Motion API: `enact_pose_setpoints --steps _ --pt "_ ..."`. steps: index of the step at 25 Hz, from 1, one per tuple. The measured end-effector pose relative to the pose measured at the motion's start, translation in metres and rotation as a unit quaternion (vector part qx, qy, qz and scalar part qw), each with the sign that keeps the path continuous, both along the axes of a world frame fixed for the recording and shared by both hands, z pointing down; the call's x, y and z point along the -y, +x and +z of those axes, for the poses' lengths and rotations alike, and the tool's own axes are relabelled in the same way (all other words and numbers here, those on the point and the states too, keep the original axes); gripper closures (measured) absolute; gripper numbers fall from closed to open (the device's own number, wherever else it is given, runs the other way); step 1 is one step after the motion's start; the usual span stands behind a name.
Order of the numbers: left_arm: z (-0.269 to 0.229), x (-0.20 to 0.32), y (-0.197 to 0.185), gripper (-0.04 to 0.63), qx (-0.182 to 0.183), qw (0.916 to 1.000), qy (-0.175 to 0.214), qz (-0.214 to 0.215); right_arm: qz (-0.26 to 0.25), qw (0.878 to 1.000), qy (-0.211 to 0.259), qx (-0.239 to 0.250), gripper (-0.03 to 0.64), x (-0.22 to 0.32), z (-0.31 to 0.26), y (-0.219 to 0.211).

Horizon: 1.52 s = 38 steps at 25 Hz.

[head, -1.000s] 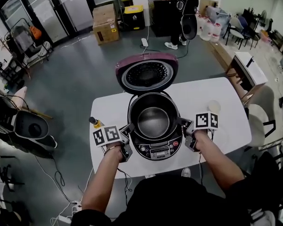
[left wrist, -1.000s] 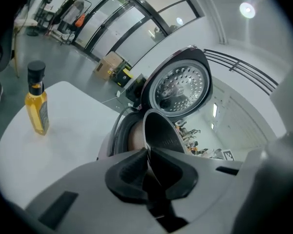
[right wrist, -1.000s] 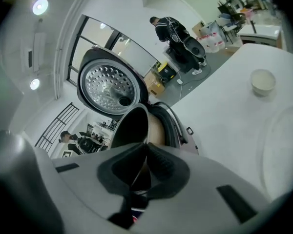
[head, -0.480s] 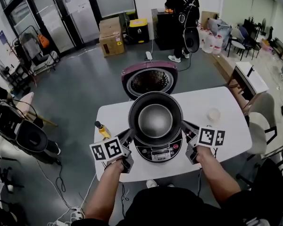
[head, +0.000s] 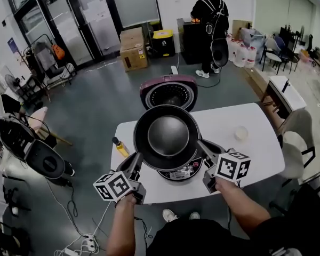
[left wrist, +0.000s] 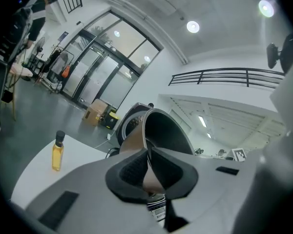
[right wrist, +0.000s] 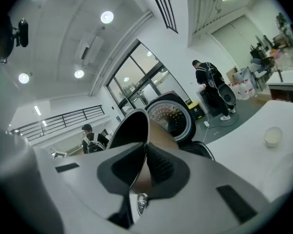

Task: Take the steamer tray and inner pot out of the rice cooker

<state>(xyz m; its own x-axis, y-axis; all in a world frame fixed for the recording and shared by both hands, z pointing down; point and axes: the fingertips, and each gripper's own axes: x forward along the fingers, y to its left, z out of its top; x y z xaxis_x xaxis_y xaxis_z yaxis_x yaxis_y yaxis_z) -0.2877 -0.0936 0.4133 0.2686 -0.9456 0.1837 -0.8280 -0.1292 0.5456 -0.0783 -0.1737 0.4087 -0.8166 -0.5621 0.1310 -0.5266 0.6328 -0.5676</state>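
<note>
One pot [head: 166,136], dark inside, hangs in the air right above the one cooker [head: 188,170], clear of its body. Two grippers hold it by the rim, one at each side. The left gripper [head: 137,159] is pinched tight on the rim at the pot's left. In the left gripper view its pads [left wrist: 135,168] press the thin wall of the pot [left wrist: 167,130] from inside and out. The right gripper [head: 199,143] is pinched the same way on the rim at the pot's right, with the pot [right wrist: 128,126] edge between its pads [right wrist: 158,165].

The cooker stands on a white surface [head: 256,153] with its one lid [head: 169,92] swung open behind it. One bottle [head: 120,147] of yellow liquid stands upright on the surface left of the cooker. One small white cup [head: 241,134] sits to the cooker's right. On the floor well behind the cooker are one cardboard box [head: 132,48] and one yellow bin [head: 162,40], with a person [head: 208,20] standing near them.
</note>
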Motion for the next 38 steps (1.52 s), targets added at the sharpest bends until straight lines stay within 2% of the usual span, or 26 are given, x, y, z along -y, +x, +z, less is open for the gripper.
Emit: enact_pose_setpoints --steps 5,12,22,27,38 --pt "-0.025 -0.019 -0.018 0.571 0.019 0.999 0.036 -0.018 -0.019 0.999 0.017 0.025 0.595 -0.011 -0.018 -0.021" --pt "-0.023 -0.054 -0.074 0.569 0.015 0.9983 0.034 -0.046 -0.054 0.998 0.021 0.029 0.595 -0.035 -0.02 -0.082" --pt "0.018 -0.102 -0.168 0.569 -0.012 0.9967 -0.011 -0.079 -0.086 0.996 -0.014 0.004 0.594 -0.072 0.015 -0.182" --pt "0.046 -0.117 -0.207 0.569 -0.025 0.9958 -0.042 -0.078 -0.092 0.995 -0.035 -0.01 0.592 -0.087 0.042 -0.222" --pt "0.132 -0.14 -0.233 0.569 -0.078 0.9876 -0.116 -0.072 -0.085 0.989 -0.107 -0.054 0.592 -0.107 0.122 -0.248"
